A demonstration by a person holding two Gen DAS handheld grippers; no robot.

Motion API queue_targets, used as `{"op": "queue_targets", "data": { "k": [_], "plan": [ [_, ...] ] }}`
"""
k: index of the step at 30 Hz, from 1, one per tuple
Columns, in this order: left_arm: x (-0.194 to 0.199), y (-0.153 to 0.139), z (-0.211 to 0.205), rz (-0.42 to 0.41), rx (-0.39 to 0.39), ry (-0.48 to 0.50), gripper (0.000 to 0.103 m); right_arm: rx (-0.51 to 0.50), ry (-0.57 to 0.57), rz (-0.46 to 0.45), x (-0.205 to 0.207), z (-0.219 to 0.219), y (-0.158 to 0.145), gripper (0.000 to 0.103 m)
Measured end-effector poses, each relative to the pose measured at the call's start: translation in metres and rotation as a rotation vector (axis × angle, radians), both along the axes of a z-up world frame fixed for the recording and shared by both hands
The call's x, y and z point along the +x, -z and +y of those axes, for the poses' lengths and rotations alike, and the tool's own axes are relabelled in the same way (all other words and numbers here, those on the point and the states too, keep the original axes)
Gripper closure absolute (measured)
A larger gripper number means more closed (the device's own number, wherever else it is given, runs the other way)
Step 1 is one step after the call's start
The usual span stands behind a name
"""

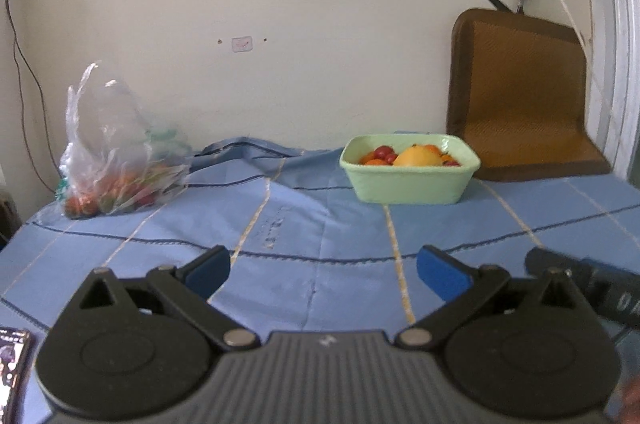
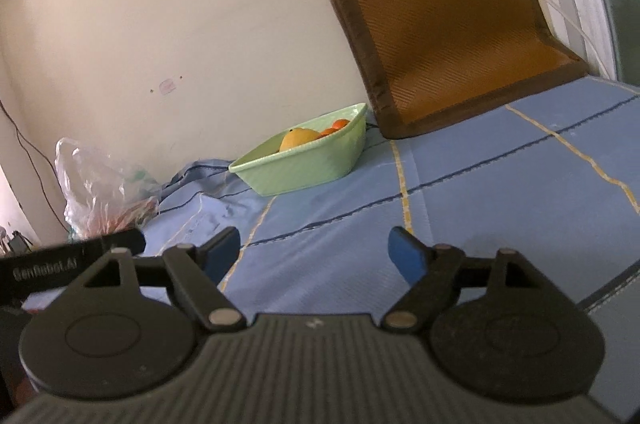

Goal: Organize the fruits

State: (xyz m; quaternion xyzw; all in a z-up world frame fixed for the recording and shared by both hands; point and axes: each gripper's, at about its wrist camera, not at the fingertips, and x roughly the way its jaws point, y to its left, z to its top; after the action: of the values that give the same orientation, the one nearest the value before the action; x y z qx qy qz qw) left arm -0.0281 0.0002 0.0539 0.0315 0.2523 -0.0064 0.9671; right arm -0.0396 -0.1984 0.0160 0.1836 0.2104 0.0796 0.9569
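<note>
1. I hold both tools low over the blue checked cloth that covers the surface; whether it is a bed or a bench under the cloth, I cannot tell.

2. The left gripper has its blue-padded fingers spread wide, with nothing but cloth between them.

3. The right gripper also has its fingers apart and empty. Its black body shows at the right edge of the left wrist view, so the two tools sit side by side.

4. The pale green rectangular plastic tub stands ahead by the wall, just beside the brown woven mat propped in the corner. It holds a large yellow-orange fruit with small red and orange fruits around it.

5. The crumpled clear plastic bag sits well apart to the left. Red and orange shapes show through it, so I judge that fruit remains inside.

6. My reading: I am between picks, with neither tool carrying anything.

7. The next move calls for the left tool, nearer the bag, to reach to its mouth and find one fruit among the loose film. The fingers must close on the fruit, not on plastic, and the right tool may need to steady the bag.
</note>
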Motion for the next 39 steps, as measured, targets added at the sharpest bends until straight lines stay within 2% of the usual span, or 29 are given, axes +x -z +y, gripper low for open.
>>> {"op": "queue_targets", "data": {
  "k": [5,12,15,39],
  "plan": [
    [0.001,0.013,-0.004,0.025,0.064,-0.046,0.0,0.01,-0.009,0.002,0.0,-0.002,0.001,0.02],
    [0.005,0.022,-0.008,0.045,0.106,-0.05,0.0,0.043,-0.014,0.016,0.006,-0.007,0.002,0.02],
    [0.009,0.026,-0.009,0.084,0.129,-0.046,0.0,0.045,-0.023,0.021,0.008,-0.007,0.002,0.02],
    [0.013,0.035,-0.007,0.118,0.151,-0.084,0.0,0.026,-0.046,0.014,0.006,-0.003,0.0,0.02]
  ]
}}
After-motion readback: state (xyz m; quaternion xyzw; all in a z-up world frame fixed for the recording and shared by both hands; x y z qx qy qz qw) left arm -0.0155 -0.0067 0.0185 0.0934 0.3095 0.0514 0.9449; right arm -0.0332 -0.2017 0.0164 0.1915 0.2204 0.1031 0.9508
